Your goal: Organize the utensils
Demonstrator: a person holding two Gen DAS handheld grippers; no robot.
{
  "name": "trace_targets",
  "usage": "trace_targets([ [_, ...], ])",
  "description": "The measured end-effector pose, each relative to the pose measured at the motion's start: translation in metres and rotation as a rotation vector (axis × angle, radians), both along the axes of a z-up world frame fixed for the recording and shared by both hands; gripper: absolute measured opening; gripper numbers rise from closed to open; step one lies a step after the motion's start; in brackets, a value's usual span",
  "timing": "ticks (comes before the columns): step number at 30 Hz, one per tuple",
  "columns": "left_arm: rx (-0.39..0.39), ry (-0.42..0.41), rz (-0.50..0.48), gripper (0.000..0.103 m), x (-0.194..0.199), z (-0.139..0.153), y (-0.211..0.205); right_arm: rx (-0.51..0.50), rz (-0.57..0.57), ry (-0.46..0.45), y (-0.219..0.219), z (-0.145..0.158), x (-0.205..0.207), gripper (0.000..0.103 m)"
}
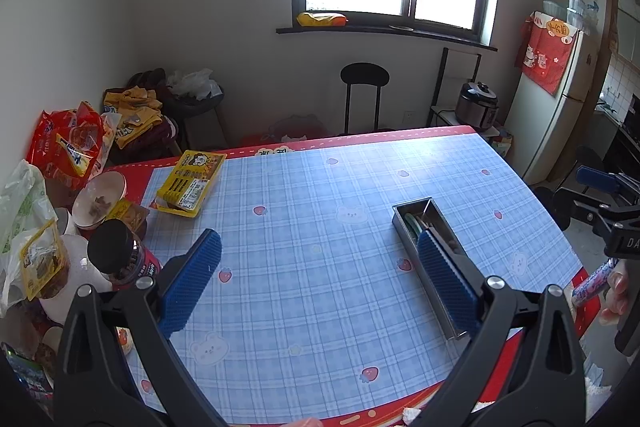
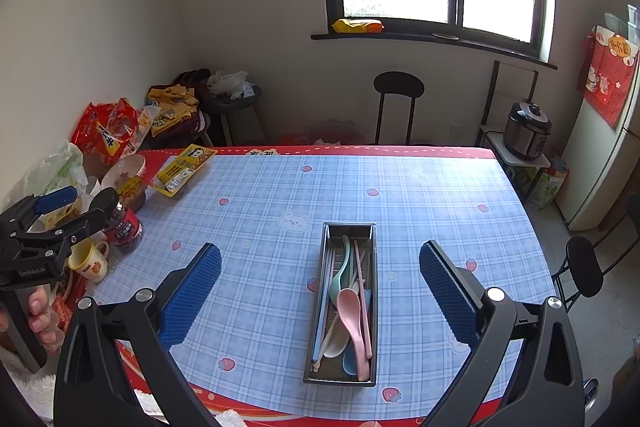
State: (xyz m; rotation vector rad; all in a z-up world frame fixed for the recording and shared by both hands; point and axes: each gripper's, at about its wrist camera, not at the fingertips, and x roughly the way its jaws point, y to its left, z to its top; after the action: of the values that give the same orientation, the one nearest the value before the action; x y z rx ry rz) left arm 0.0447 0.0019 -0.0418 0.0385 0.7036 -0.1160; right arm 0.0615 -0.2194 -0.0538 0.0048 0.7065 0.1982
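A long metal utensil tray (image 2: 325, 307) stands on the blue plaid tablecloth (image 2: 260, 267) near the front edge. It holds pastel spoons, a pink spoon (image 2: 351, 311) on top, and pastel chopsticks (image 2: 363, 291). My right gripper (image 2: 320, 291) is open and empty, held above the tray with its blue pads either side. My left gripper (image 1: 320, 279) is open and empty over the cloth left of the tray (image 1: 402, 217); its right pad hides the tray's middle. Each gripper shows at the edge of the other's view.
Snack bags, a bowl (image 2: 124, 169), a dark-lidded jar (image 2: 120, 219), a mug (image 2: 90, 261) and a yellow packet (image 2: 182, 169) crowd the table's left side. A stool (image 2: 398, 107) and a rice cooker (image 2: 526, 135) stand behind the table, a fridge (image 2: 600, 167) at the right.
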Motion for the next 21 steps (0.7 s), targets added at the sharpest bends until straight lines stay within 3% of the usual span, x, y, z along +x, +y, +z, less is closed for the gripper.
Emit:
trace_targets([
  [21,-0.009,-0.011,-0.011,0.097,-0.0026,0.0057,-0.0023,0.002,-0.009,-0.004,-0.0029,0.0029,-0.0025,0.097],
])
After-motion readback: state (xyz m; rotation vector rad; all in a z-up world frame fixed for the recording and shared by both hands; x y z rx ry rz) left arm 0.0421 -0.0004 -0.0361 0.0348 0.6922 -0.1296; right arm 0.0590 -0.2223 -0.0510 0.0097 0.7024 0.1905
